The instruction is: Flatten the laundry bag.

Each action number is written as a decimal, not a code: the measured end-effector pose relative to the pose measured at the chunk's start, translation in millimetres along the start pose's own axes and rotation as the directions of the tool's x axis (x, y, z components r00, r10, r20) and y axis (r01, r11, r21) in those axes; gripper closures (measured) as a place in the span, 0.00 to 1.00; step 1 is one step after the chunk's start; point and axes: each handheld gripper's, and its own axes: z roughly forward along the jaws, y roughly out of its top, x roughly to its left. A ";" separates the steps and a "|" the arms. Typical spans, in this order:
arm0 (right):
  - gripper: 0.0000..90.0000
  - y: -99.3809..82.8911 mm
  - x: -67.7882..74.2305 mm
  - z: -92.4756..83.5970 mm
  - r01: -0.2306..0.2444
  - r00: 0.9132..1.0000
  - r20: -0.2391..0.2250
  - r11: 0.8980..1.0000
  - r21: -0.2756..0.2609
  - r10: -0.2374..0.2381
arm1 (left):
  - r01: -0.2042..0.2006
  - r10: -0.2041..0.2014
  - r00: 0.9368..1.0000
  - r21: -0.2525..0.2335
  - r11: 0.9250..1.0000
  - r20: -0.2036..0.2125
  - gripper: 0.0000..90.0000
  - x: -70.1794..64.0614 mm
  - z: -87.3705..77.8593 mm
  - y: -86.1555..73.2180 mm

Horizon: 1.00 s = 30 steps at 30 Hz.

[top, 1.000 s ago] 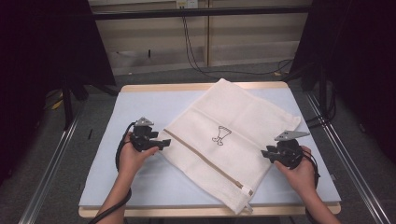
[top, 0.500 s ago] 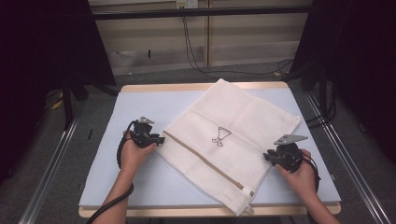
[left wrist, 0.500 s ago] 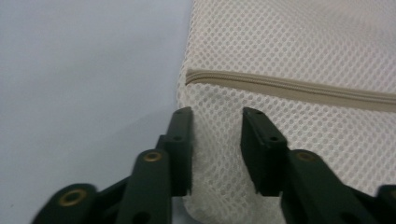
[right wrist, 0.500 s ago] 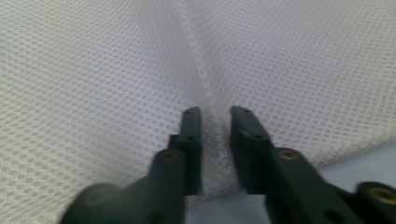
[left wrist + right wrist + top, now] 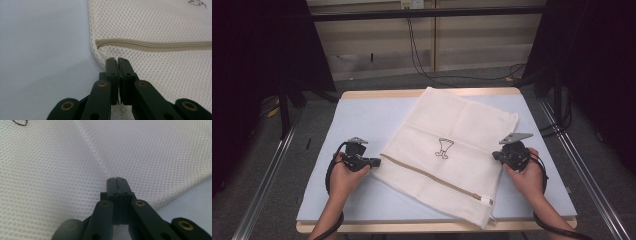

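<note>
Left tongs [image 5: 373, 161] pressed together, low over the table, right tongs [image 5: 496, 155] likewise closed, forearms entering from below.

The high view looks forward and down over the whole table [image 5: 362, 107]. Each gripper view sits close, facing the mesh bag [image 5: 452, 150] [image 5: 160, 30] [image 5: 62, 170], which all views share.

Black tool [image 5: 117, 60] jaws carry brass-coloured rivets.
</note>
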 end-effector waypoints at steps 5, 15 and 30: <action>1.00 14.5 -1.8 6.0 0.002 1.000 0.009 1.000 -0.016 -0.002 | 0.002 -0.003 0.999 0.036 0.999 0.032 0.98 -8.5 -11.1 -13.3; 0.89 21.0 -12.8 11.6 -0.043 0.999 -0.007 0.998 -0.049 0.042 | 0.007 -0.006 0.999 -0.025 1.000 0.049 0.77 -7.0 -19.7 -8.3; 0.58 -19.2 0.3 -6.4 -0.193 0.979 -0.078 0.980 -0.051 0.188 | -0.006 0.004 0.999 -0.062 0.998 -0.039 0.63 10.8 39.7 40.4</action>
